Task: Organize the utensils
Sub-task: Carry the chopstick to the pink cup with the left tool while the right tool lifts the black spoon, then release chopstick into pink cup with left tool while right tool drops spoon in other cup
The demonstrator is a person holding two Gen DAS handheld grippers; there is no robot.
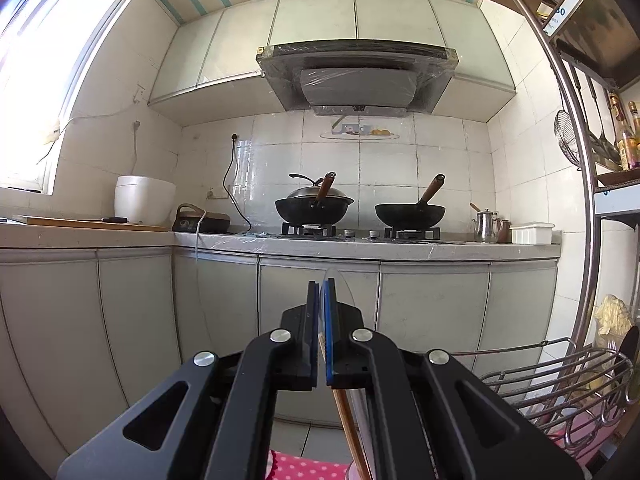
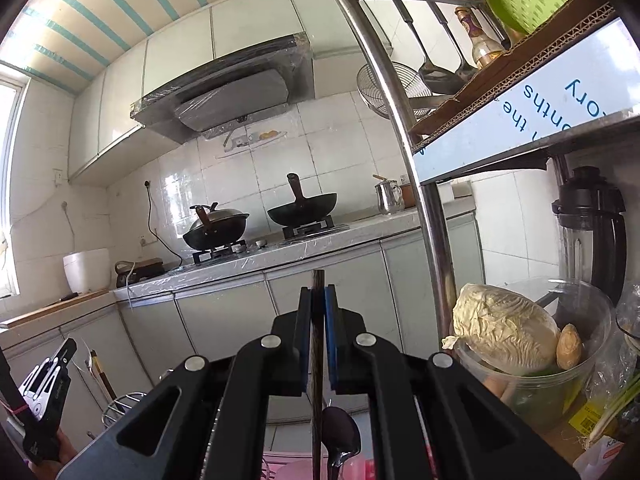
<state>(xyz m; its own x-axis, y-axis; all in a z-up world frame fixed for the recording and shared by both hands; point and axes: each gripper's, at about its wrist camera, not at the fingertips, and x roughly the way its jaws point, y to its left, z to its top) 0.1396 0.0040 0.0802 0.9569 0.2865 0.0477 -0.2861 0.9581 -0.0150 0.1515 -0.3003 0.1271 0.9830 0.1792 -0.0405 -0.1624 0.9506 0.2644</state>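
In the left wrist view, my left gripper [image 1: 320, 294] is shut on thin utensils. A clear plastic tip [image 1: 340, 284] sticks up past the pads, and a wooden stick [image 1: 349, 420] hangs below them. In the right wrist view, my right gripper [image 2: 319, 300] is shut on a dark brown chopstick [image 2: 317, 400] that stands upright, its top just above the pads. A dark metal spoon [image 2: 340, 438] lies below it over something pink. The left gripper [image 2: 70, 346] also shows at the lower left of that view, held by a hand.
A wire utensil rack [image 1: 560, 380] stands low on the right, over a pink dotted cloth [image 1: 308, 468]. A steel shelf post [image 2: 436, 248] rises close by, with a cabbage in a clear bowl [image 2: 592, 364] and a blender [image 2: 592, 224]. Two woks [image 1: 410, 214] sit on the far counter.
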